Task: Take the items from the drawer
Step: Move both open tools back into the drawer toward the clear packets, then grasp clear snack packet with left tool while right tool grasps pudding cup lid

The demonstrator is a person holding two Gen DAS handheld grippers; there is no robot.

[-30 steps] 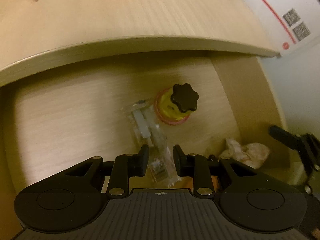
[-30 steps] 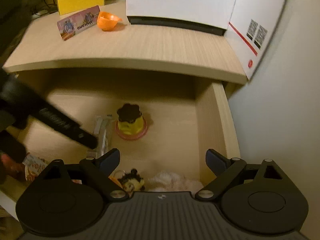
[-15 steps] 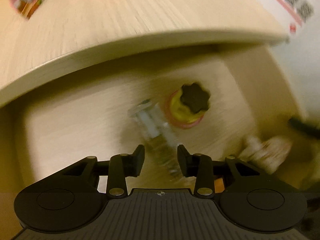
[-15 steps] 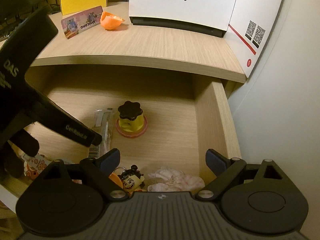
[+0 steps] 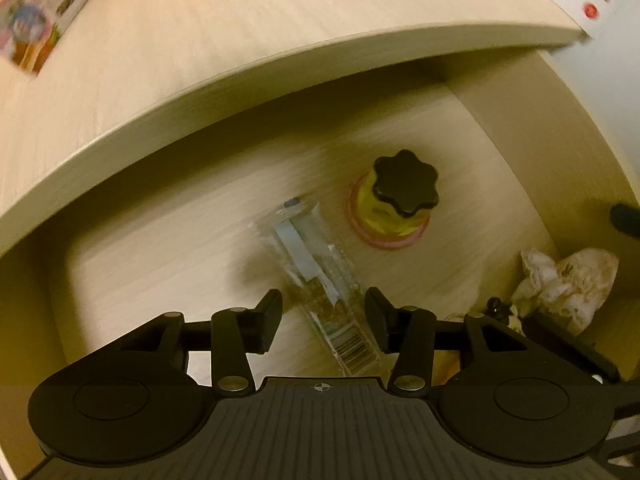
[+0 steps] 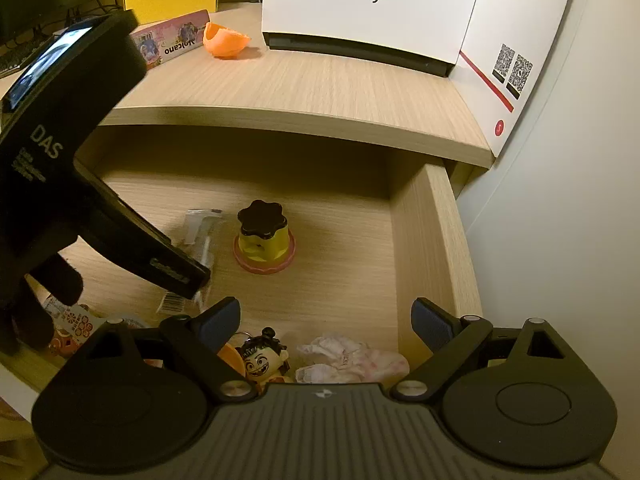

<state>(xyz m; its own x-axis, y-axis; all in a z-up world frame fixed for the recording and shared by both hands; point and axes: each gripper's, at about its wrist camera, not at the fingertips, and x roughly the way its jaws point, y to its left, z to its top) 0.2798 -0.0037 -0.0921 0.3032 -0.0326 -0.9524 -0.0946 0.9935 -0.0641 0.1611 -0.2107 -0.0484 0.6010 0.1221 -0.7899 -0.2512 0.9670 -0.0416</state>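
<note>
The table (image 6: 320, 84) overhangs the open drawer (image 6: 436, 248), and that edge is the first hazard: the left claw (image 5: 323, 316) works right under it, so a steep lift could knock the claw or its load against the lip

Taking the yellow toy (image 6: 264, 240) as landmark, everything else in the drawer sits around it. The toy stands upright at mid-floor, untouched. Just left of it lies a clear packet (image 5: 320, 280) with a barcode at its near end, flat on the wood. The left claw is released, its jaws parted on either side of the packet's near end with a gap on both sides, gripping nothing. A thin, slippery packet lying flat is my main worry: closing from here may only pinch film or skid it along the floor, and a push forward could shove it into the toy and tip that over

Nearer than the toy, by the front wall, are a crumpled wrapper (image 6: 352, 356) and a small figure (image 6: 266, 356). The right claw (image 6: 326, 318) hovers above them, spread wide and empty. With both claws low in one drawer, they might collide
</note>
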